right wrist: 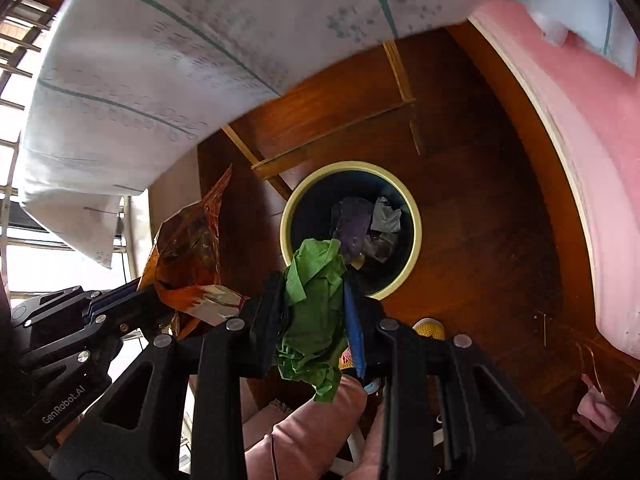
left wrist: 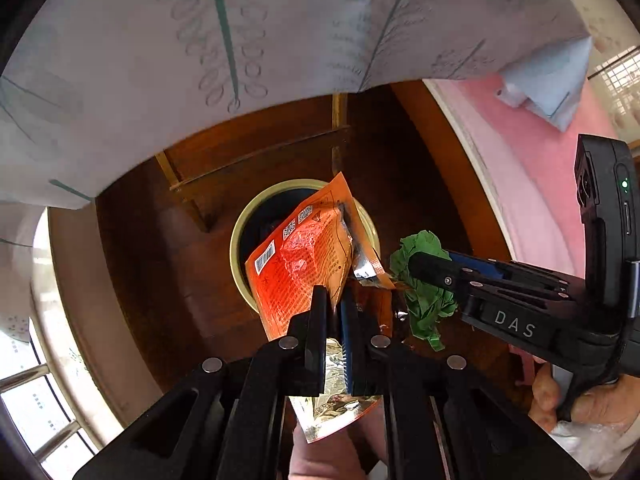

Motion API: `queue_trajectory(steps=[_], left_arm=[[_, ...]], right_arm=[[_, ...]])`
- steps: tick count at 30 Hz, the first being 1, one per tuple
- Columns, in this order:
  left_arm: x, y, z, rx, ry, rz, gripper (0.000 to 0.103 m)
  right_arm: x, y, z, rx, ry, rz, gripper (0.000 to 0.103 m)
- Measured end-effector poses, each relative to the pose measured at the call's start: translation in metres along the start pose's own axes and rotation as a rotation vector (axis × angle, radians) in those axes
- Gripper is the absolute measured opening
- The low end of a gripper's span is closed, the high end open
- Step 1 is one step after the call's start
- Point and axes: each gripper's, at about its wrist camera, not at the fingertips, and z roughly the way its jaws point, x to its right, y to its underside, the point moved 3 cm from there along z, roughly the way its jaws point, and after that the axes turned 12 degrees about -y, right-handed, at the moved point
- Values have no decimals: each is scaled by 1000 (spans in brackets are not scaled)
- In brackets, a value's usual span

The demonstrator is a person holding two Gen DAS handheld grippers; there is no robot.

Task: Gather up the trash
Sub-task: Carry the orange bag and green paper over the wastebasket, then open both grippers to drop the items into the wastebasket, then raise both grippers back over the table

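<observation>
We hold the light, crinkly orange wrapper [left wrist: 298, 264] pinched flat between the left gripper [left wrist: 334, 316] fingers and the soft crumpled green paper [right wrist: 316, 300] between the right gripper [right wrist: 316, 308] fingers, both above the bin [right wrist: 412, 208] beyond the fingertips.

The right claw [right wrist: 316, 320] pinches a crumpled green paper [right wrist: 314, 300] above a round bin [right wrist: 414, 208] on the wooden floor [right wrist: 480, 220]. Crumpled scraps [right wrist: 366, 228] lie inside. At left, the left claw [right wrist: 160, 300] grips an orange wrapper [right wrist: 188, 252].
</observation>
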Motion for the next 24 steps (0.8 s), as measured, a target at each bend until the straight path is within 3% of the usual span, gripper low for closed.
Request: queue_trajectory(steps=[7, 9, 11, 14, 19, 24], left_arm=[[6, -1, 81, -5, -17, -10, 6], [5, -2, 96, -3, -28, -4, 12], [11, -4, 108, -9, -33, 1, 38], [4, -7, 118, -3, -10, -8, 60], [-2, -8, 128, 18, -46, -16, 76], [-9, -7, 115, 57, -89, -23, 78]], right_arm=[[64, -1, 74, 24, -3, 101, 28], [80, -2, 90, 30, -9, 135, 28], [93, -3, 103, 36, -13, 164, 31], [105, -4, 118, 36, -11, 177, 45], [118, -5, 132, 38, 0, 191, 51], [127, -3, 138, 52, -9, 198, 51]])
